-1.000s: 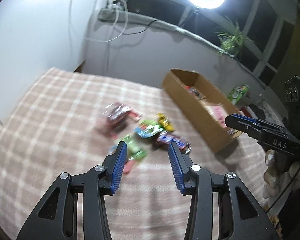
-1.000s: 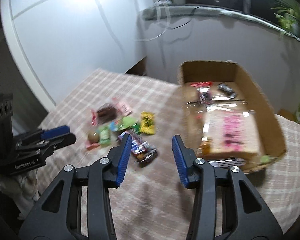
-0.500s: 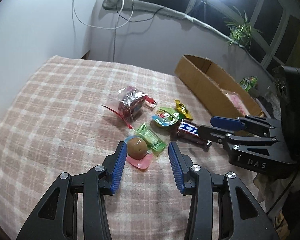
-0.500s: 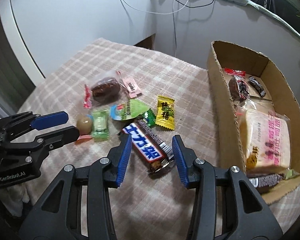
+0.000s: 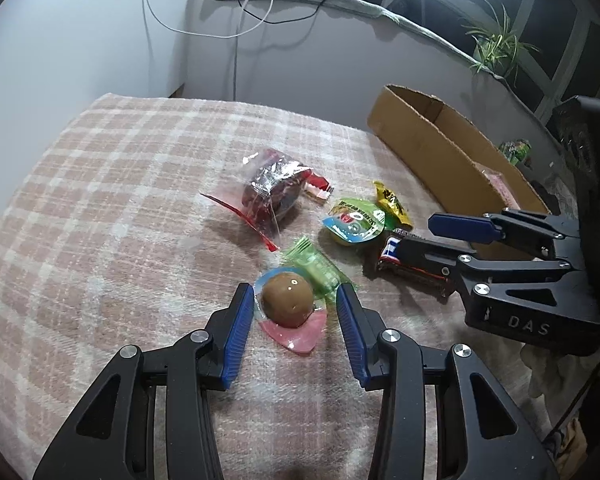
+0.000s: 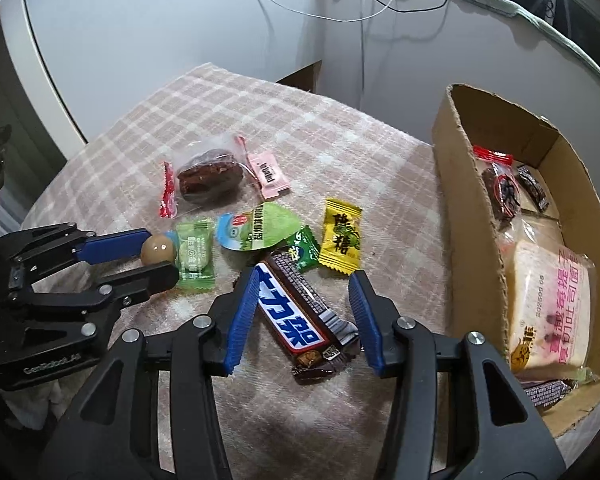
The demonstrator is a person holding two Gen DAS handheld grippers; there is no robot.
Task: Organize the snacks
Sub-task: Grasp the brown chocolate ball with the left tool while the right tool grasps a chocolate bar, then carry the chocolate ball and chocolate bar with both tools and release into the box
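Observation:
Several snacks lie on a pink checked tablecloth (image 5: 100, 208). My left gripper (image 5: 296, 304) is open with its blue pads on either side of a brown egg-shaped snack (image 5: 287, 299) in a clear and pink wrapper; it also shows in the right wrist view (image 6: 158, 249). My right gripper (image 6: 304, 300) is open around a dark chocolate bar (image 6: 300, 316) with a blue and white label, which shows in the left wrist view (image 5: 410, 264). The cardboard box (image 6: 466, 216) stands at the right with a bread pack (image 6: 548, 312) and other snacks inside.
Between the grippers lie a green candy (image 6: 195, 254), a green-lidded jelly cup (image 6: 260, 226), a yellow candy (image 6: 340, 236), a small green packet (image 6: 302, 250), a dark cake in clear wrap (image 6: 206, 178) and a pink sachet (image 6: 267, 174). A wall stands behind the table.
Both grippers have come down and forward to the snack pile. The left now brackets the egg-shaped snack, the right brackets the chocolate bar. Both stay open.

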